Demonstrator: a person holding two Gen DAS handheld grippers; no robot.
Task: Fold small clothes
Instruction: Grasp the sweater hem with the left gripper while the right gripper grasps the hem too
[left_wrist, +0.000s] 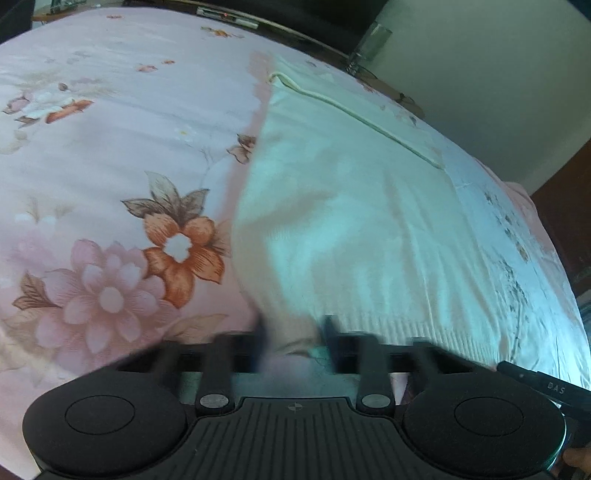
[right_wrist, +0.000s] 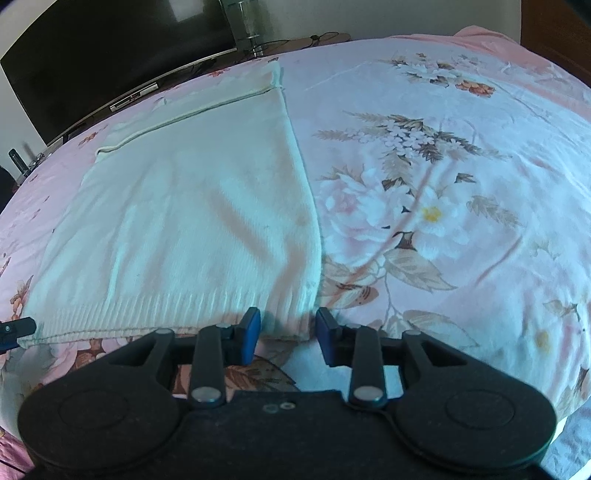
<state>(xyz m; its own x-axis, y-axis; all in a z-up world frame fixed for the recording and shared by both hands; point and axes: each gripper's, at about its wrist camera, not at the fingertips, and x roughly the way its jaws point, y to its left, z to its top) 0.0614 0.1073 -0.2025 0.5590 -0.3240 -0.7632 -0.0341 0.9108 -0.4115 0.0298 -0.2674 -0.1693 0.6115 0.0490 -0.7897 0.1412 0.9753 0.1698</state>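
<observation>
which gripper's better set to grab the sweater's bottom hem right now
Both straddle a hem corner of the white sweater. Probably the right gripper: its corner sits sharply between open pads. The left gripper is motion-blurred, so its hold is uncertain.

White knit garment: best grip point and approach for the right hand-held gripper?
Take the white knit garment at its near right corner, on the ribbed hem. It lies flat on the floral bedsheet, and that hem edge faces the right hand-held gripper, whose jaws stand open astride the corner. Come in low from the near side, probably sliding one finger under the hem.
</observation>
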